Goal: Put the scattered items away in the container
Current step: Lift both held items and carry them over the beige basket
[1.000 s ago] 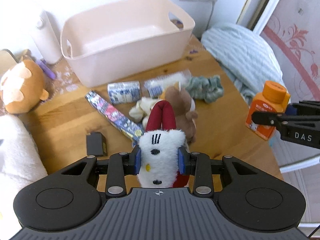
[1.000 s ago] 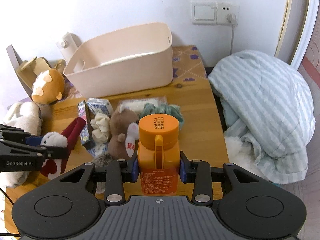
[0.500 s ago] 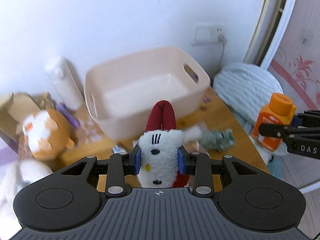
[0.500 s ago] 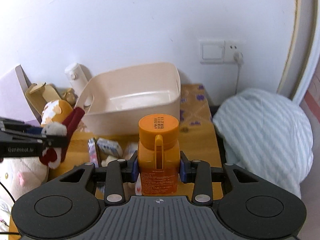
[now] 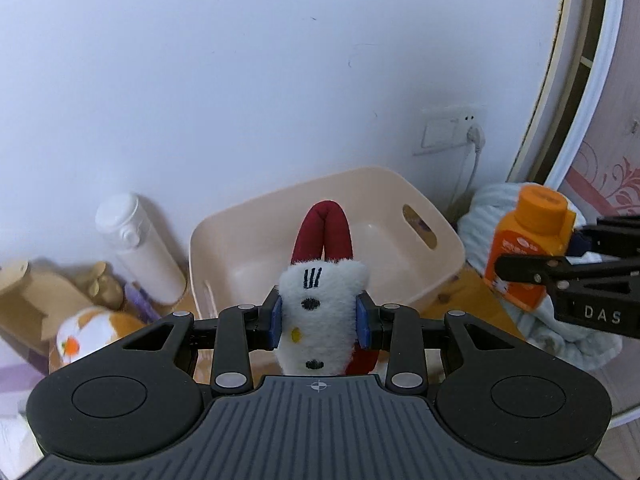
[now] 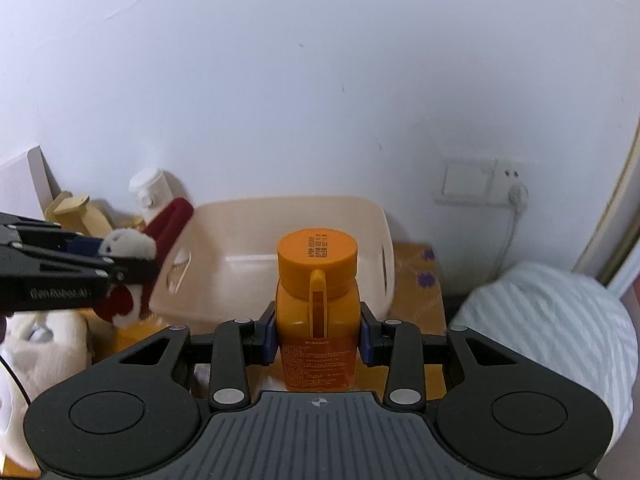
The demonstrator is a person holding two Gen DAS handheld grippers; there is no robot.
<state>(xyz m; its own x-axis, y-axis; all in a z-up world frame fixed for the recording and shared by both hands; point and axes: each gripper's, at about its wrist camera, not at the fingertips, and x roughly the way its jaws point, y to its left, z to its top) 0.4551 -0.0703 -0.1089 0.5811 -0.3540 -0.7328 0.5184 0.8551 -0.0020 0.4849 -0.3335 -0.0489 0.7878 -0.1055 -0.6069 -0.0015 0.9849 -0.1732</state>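
My left gripper (image 5: 319, 316) is shut on a white plush toy with red ears (image 5: 318, 312), held in the air in front of the cream plastic bin (image 5: 436, 232). My right gripper (image 6: 318, 334) is shut on an orange bottle (image 6: 316, 312), also held up facing the bin (image 6: 280, 216). The bin looks empty inside. The left gripper with the plush (image 6: 128, 244) shows at the left of the right wrist view. The bottle (image 5: 528, 248) shows at the right of the left wrist view.
A white flask (image 5: 136, 248) stands left of the bin by the wall. An orange-and-white plush (image 5: 92, 324) and a cardboard piece (image 5: 36, 304) lie at the left. A striped blue blanket (image 6: 552, 320) lies at the right. A wall socket with a cable (image 6: 516, 196) is behind.
Both grippers have risen well above the table with their loads and come nearer the bin. The scattered items on the table have dropped out of view.
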